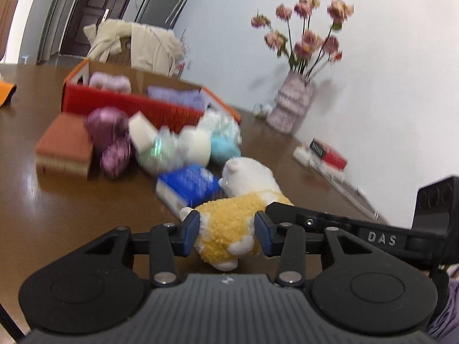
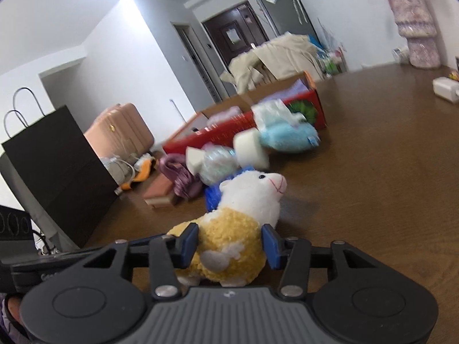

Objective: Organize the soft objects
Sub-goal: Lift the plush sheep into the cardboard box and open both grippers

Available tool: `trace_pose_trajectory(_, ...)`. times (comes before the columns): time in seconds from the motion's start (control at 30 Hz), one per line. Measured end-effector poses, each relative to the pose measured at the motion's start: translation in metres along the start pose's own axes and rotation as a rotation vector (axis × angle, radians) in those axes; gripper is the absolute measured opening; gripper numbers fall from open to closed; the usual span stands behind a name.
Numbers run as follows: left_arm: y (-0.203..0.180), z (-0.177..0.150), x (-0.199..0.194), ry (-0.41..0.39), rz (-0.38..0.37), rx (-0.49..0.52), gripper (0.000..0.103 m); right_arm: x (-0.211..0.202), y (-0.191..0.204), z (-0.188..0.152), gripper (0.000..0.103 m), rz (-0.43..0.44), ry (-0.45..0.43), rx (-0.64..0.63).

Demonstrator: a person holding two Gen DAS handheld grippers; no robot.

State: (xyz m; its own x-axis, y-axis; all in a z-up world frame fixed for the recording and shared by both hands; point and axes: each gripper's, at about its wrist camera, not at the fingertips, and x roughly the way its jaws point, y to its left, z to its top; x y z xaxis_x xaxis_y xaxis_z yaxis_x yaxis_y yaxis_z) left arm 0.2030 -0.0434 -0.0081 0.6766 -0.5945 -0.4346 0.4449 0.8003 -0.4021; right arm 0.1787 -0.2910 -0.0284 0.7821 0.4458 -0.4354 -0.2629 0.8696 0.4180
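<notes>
A plush sheep (image 1: 229, 215) with a yellow woolly body and a white head lies on the brown table (image 1: 86, 218). My left gripper (image 1: 226, 233) is shut on its body, a blue pad pressing each side. In the right wrist view the same plush sheep (image 2: 249, 197) faces right, and my right gripper (image 2: 229, 245) is shut on its yellow body too. The right gripper's black finger (image 1: 287, 209) reaches in from the right in the left wrist view. Beyond lie a blue sponge (image 1: 189, 186), a white foam block (image 1: 142, 133), a light-blue plush (image 1: 225, 147), purple cloth (image 1: 107, 132) and a brown sponge (image 1: 64, 146).
A red and orange box (image 1: 129, 106) holding purple soft items stands behind the pile. A vase of pink flowers (image 1: 289, 106) and a red book (image 1: 330, 152) sit by the wall. A black paper bag (image 2: 57, 172) stands at the table's left edge, a pink suitcase (image 2: 120, 134) behind it.
</notes>
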Motion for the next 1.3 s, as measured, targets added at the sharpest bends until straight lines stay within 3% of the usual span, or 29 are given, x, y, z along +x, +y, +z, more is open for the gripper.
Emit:
trace_pose_trajectory(0.2,0.007,0.067,0.011,-0.146,-0.049,0.040,0.043,0.008,0.001,0.048,0.046,0.063,-0.171,-0.008)
trace_pose_trajectory(0.33,0.011,0.113,0.050,-0.162,-0.052,0.068,0.043,0.036,-0.007,0.103,0.045,0.056,-0.253,-0.032)
trace_pose_trajectory(0.57,0.042,0.170,0.140,-0.143,-0.062,-0.039,0.043,0.119,-0.055,0.186,0.045,-0.008,-0.191,0.002)
trace_pose_trajectory(0.77,0.071,0.170,0.195,-0.059,-0.041,-0.102,0.042,0.179,-0.092,0.203,0.045,-0.061,-0.088,0.039)
trace_pose_trajectory(1.0,0.076,0.160,0.207,0.012,-0.061,-0.074,0.043,0.208,-0.084,0.193,0.046,-0.176,-0.044,-0.114)
trace_pose_trajectory(1.13,0.070,0.161,0.196,-0.007,-0.059,-0.064,0.049,0.197,-0.067,0.193,0.049,-0.211,-0.098,-0.197)
trace_pose_trajectory(1.3,0.056,0.172,0.171,-0.076,-0.054,-0.025,0.057,0.175,-0.057,0.198,0.053,-0.204,-0.137,-0.196)
